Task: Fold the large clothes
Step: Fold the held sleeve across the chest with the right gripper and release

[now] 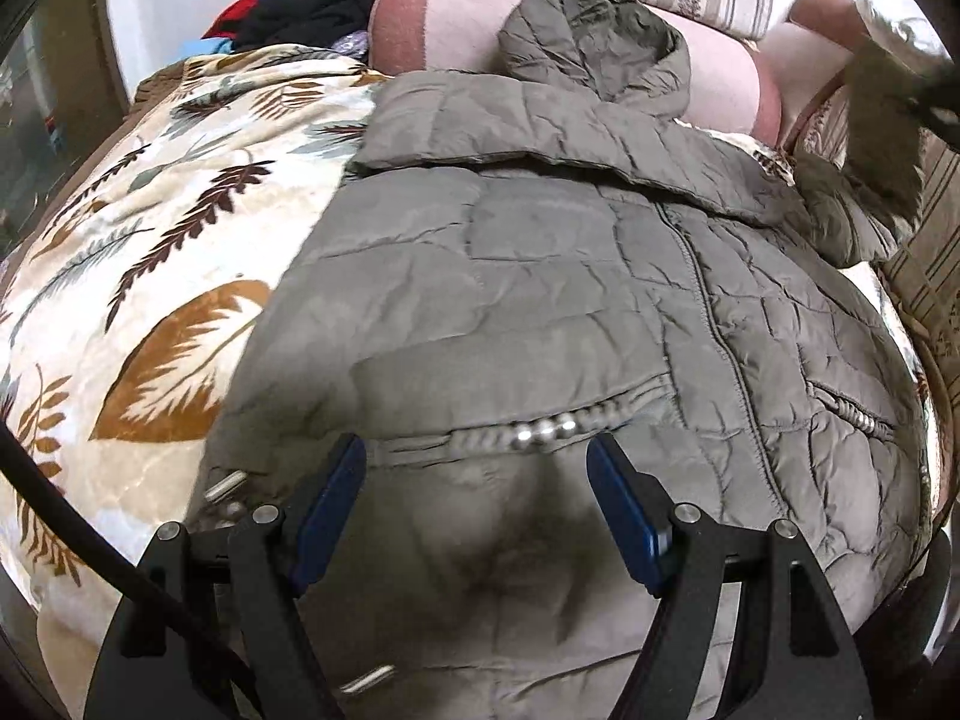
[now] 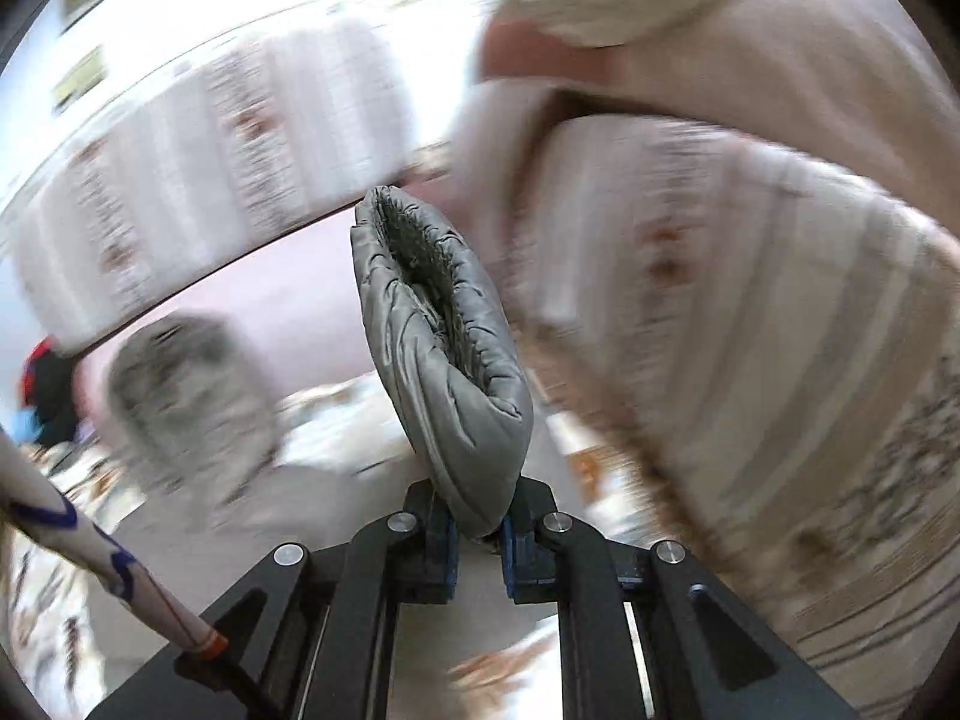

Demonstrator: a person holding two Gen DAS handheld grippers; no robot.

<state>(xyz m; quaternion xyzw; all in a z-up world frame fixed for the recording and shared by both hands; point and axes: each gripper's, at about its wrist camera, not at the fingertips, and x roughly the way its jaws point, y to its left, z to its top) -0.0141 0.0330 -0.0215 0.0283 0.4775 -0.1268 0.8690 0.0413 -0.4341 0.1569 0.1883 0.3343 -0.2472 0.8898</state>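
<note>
Your right gripper (image 2: 480, 525) is clamping the jacket's cuff (image 2: 438, 348), lifted ahead of it; your left gripper (image 1: 477, 480), jaws spread and empty, is hovering over the jacket (image 1: 540, 276).

Jacket (image 1: 540, 276): hem cut off at six o'clock in the left wrist view.
Sleeve cuff (image 2: 438, 348): base hidden between the right gripper (image 2: 480, 531) pads.
Striped cushions (image 2: 750, 360): smeared by motion blur (pattern unreadable).
Hood (image 2: 186, 402): blurred, at eight o'clock.
Dark clothes heap (image 1: 300, 12): items indistinguishable, at eleven o'clock.
</note>
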